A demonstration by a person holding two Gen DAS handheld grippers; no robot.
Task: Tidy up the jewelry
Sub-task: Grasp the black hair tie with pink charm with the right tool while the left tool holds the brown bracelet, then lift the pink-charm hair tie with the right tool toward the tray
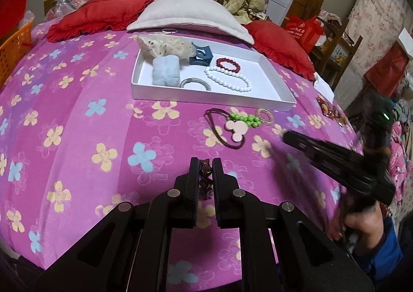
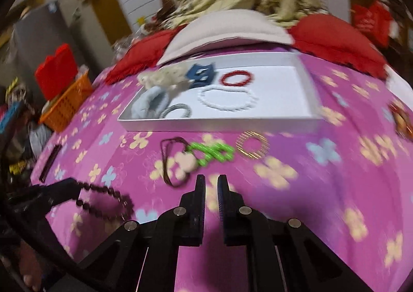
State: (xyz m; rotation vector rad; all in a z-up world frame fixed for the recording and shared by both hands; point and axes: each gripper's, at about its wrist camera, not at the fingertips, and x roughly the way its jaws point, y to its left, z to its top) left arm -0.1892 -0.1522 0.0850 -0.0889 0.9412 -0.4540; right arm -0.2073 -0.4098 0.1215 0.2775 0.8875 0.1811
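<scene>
My left gripper is shut on a dark brown bead bracelet, held above the pink flowered bedspread; the bracelet hangs from it in the right wrist view. My right gripper is nearly closed and empty, seen from the left wrist view at the right. A white tray holds a white bead bracelet, a red bead bracelet, a silver band, a blue scrunchie, a cream scrunchie and a blue clip. In front lie a green bead bracelet, a gold bracelet and a pink hair tie.
Red pillows and a grey cushion lie behind the tray. An orange basket stands at the left edge of the bed. Small brown ornaments lie near the right edge. A dark flat object lies at the left.
</scene>
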